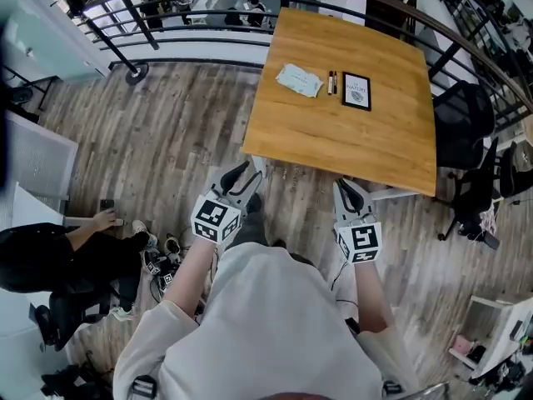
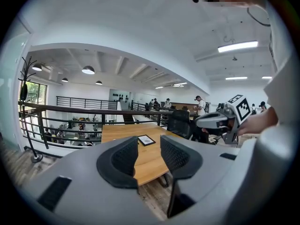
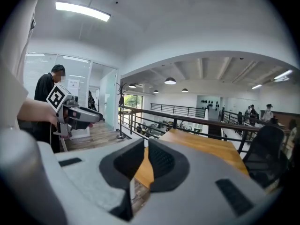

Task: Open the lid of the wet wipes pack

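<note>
Table (image 1: pixel 350 140) bears one apparent wipes pack (image 1: pixel 299 79); left gripper (image 2: pixel 149 150), right gripper (image 3: pixel 146 157) fingers apart, empty.

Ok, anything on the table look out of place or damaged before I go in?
Nothing stands out. The wet wipes pack lies flat on the wooden table, slightly askew to its edges, beside two pen-like sticks and a black-framed card. The left gripper and right gripper are open and empty.

Probably an open-plan office: railing (image 2: pixel 70 108), office chair (image 2: pixel 179 122), wooden table (image 1: pixel 333 132).
</note>
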The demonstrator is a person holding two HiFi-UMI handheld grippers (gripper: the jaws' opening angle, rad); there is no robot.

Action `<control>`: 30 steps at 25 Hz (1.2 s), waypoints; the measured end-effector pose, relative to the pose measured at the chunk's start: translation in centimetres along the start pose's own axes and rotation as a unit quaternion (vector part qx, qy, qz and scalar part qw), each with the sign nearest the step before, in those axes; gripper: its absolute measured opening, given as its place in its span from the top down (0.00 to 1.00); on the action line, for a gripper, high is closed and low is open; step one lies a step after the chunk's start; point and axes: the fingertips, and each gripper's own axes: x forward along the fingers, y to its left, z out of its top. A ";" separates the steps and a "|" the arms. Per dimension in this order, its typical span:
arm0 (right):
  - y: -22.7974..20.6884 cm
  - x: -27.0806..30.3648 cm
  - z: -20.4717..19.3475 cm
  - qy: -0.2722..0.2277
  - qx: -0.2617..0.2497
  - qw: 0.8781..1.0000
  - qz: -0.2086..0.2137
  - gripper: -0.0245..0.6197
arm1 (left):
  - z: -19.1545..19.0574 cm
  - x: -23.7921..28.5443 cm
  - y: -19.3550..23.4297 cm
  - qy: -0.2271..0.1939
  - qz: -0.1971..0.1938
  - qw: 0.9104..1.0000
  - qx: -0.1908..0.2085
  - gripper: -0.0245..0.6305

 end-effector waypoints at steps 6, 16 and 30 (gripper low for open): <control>-1.5 4.6 0.7 0.013 0.001 1.000 -0.010 0.94 | 0.6 3.7 3.8 0.004 -0.016 1.000 -0.005 0.74; -2.7 14.3 2.9 0.040 0.005 0.998 -0.038 0.94 | 2.1 9.3 13.2 0.014 -0.053 0.999 0.002 0.74; -5.3 24.2 4.0 0.089 0.015 0.992 -0.088 0.94 | 1.5 17.6 21.5 0.049 -0.125 0.991 -0.007 0.74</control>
